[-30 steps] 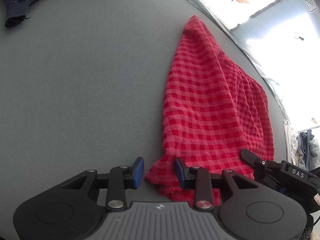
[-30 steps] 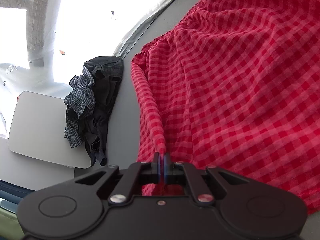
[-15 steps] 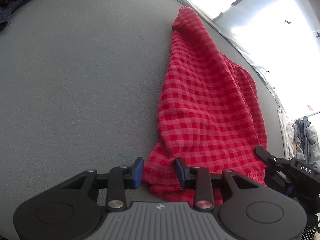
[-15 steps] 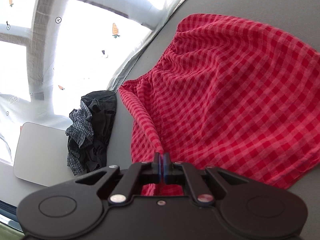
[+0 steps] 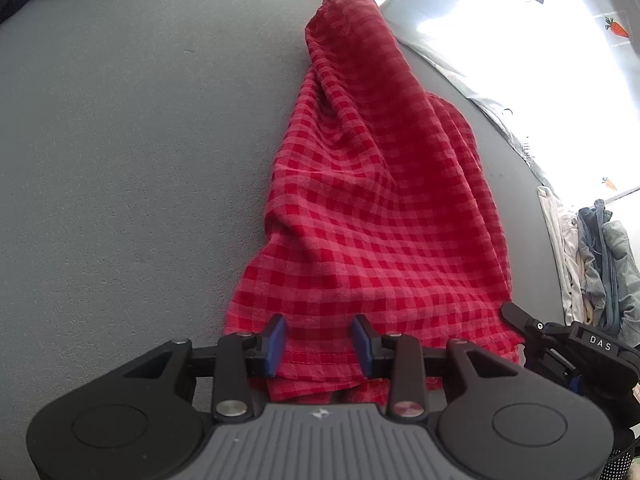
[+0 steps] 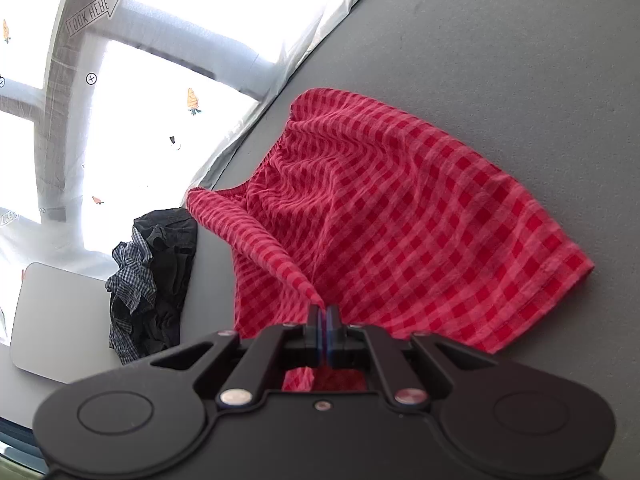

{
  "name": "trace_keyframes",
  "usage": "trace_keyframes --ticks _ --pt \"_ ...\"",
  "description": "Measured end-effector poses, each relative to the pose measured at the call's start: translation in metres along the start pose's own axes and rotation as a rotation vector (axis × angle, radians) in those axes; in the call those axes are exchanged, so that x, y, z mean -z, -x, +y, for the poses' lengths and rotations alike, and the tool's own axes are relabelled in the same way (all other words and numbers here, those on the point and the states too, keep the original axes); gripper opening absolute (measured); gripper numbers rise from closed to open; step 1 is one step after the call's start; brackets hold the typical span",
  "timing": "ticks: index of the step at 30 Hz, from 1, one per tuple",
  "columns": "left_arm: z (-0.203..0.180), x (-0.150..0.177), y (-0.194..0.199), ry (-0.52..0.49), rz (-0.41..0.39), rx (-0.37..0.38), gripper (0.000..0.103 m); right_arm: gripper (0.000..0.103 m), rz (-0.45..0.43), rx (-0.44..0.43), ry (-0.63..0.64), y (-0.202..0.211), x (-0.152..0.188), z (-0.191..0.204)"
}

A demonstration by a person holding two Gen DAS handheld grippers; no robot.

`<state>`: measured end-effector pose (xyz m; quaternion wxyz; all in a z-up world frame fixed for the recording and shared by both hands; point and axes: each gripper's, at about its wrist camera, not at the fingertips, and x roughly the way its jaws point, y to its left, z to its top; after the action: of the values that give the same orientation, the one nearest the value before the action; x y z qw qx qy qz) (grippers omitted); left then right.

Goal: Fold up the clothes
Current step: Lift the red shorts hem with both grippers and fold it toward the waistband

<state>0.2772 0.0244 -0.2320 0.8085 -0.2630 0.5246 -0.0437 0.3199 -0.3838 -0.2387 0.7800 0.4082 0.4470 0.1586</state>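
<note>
Grey table (image 6: 500, 60): right tongs (image 6: 323, 320) pinch red gingham shorts (image 6: 400, 220), left tongs (image 5: 319, 340) gape

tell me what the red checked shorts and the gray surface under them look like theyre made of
Red checked shorts: seemingly a light woven fabric, cotton-like, matte; it drapes in soft crinkles, with a gathered waistband and a stitched hem.
Gray surface: probably felt or a foam mat; it looks matte and finely grained, with no shine. Which one is unclear.

Both wrist views sit low and close over the grey table (image 5: 120, 160), each looking forward along its own fingers; they share the red checked garment (image 5: 380, 220), seen from opposite ends.
</note>
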Motion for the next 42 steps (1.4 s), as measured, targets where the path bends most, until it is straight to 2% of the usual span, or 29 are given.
trace_keyframes --ticks 8,16,20,27,36,42 --pt "-0.012 0.012 0.008 -0.021 -0.027 -0.013 0.044 0.002 -0.027 0.012 -0.008 0.020 -0.015 -0.023" --pt "0.005 0.019 0.027 -0.026 -0.037 -0.039 0.045 0.002 -0.069 0.054 -0.018 0.040 -0.020 -0.044" --pt "0.015 0.016 0.034 -0.024 -0.042 -0.054 0.053 0.002 -0.099 0.067 -0.040 0.049 -0.023 -0.054" --pt "0.023 0.013 0.037 -0.029 -0.041 -0.064 0.054 0.002 -0.151 0.082 -0.061 0.063 -0.023 -0.064" --pt "0.037 0.009 0.038 -0.022 -0.034 -0.072 0.055 0.002 -0.088 0.215 0.020 0.050 -0.015 -0.069" --pt "0.049 0.008 0.051 -0.011 -0.052 -0.075 0.059 0.004 -0.082 0.223 0.012 0.047 -0.019 -0.070"
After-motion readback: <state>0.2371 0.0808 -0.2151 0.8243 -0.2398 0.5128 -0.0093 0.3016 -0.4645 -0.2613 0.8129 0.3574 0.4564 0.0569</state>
